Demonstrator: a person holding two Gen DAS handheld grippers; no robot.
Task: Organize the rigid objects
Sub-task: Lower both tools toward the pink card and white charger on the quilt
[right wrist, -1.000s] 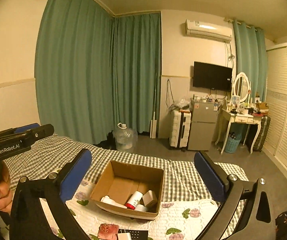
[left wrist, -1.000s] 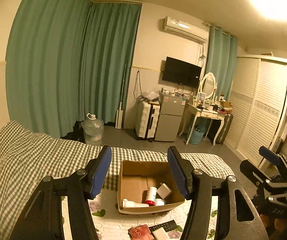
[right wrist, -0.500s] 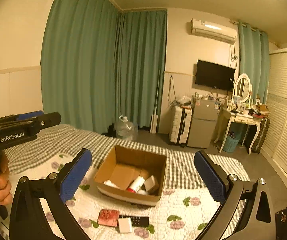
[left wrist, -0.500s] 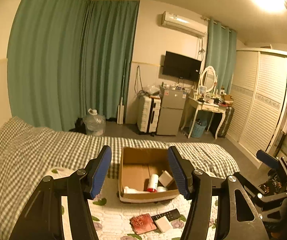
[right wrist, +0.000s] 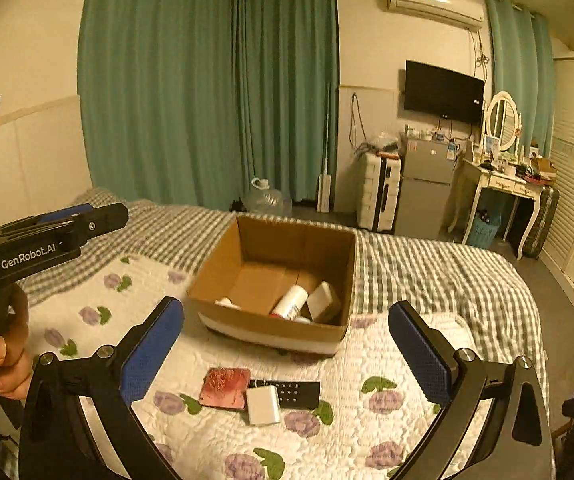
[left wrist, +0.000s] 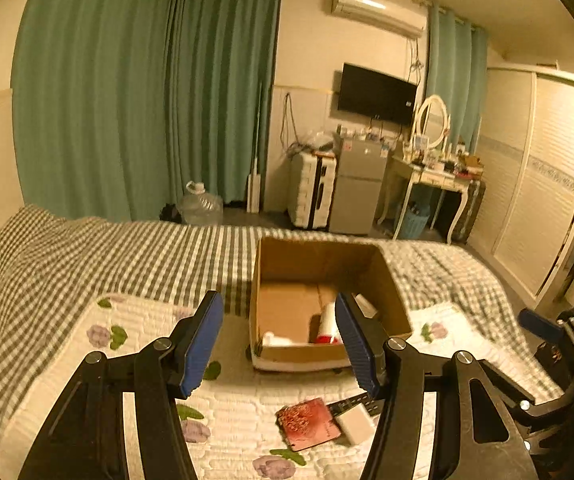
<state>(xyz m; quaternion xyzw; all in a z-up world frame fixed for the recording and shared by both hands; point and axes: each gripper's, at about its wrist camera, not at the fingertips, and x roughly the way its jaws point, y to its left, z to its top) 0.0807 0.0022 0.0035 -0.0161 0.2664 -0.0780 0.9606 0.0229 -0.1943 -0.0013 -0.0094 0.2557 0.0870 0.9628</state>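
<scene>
An open cardboard box (right wrist: 223,276) (left wrist: 391,280) stands on the bed and holds a white bottle with a red end (right wrist: 290,300), a white box (right wrist: 323,300) and another white item (right wrist: 225,302). In front of it on the quilt lie a red card-like item (right wrist: 225,389) (left wrist: 309,423), a white charger block (right wrist: 263,405) (left wrist: 357,424) and a black remote (right wrist: 299,394). My left gripper (left wrist: 279,344) is open and empty above the quilt, short of the box. My right gripper (right wrist: 287,350) is open wide and empty, above the loose items.
The bed has a floral quilt (right wrist: 387,400) over a green checked blanket (right wrist: 427,268). Beyond it stand a water jug (right wrist: 267,200), a white suitcase (right wrist: 379,192), a small fridge (right wrist: 427,188) and a dressing table (right wrist: 503,184). The left gripper's body shows at the left (right wrist: 47,240).
Both grippers have tilted down and moved closer to the bed. The box and the loose items in front of it now show lower and larger. Both jaws stay open.
</scene>
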